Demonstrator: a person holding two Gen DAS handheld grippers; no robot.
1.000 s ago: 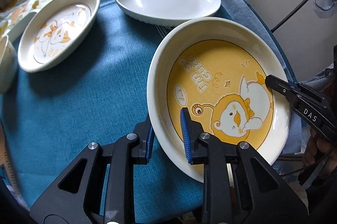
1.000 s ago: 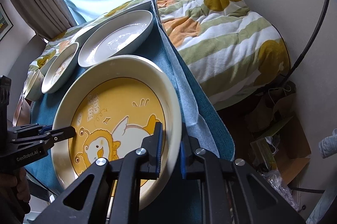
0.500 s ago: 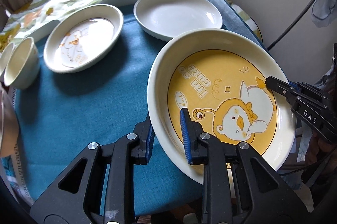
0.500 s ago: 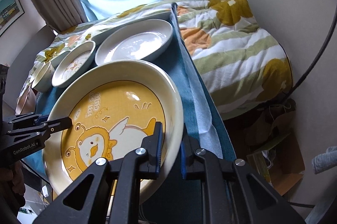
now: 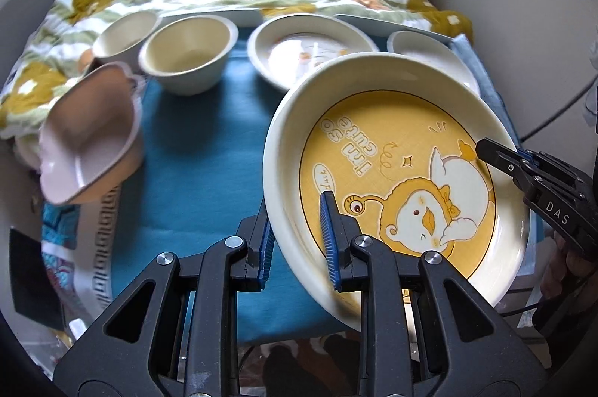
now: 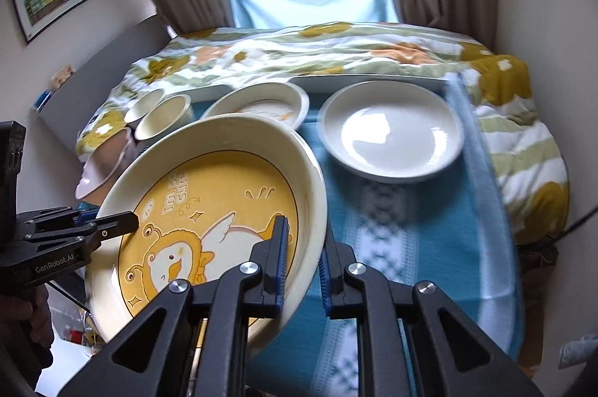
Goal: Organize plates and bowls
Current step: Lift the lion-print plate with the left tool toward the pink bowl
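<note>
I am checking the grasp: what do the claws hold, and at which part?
Both hold the yellow plate by opposite rim edges: left claw and right claw.

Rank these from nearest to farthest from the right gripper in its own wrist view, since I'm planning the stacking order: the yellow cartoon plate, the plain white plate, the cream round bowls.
1. Yellow cartoon plate: clamped in the right gripper, at left.
2. Plain white plate: ahead, at right on the blue cloth.
3. Cream round bowls: far left, by the floral blanket.
</note>
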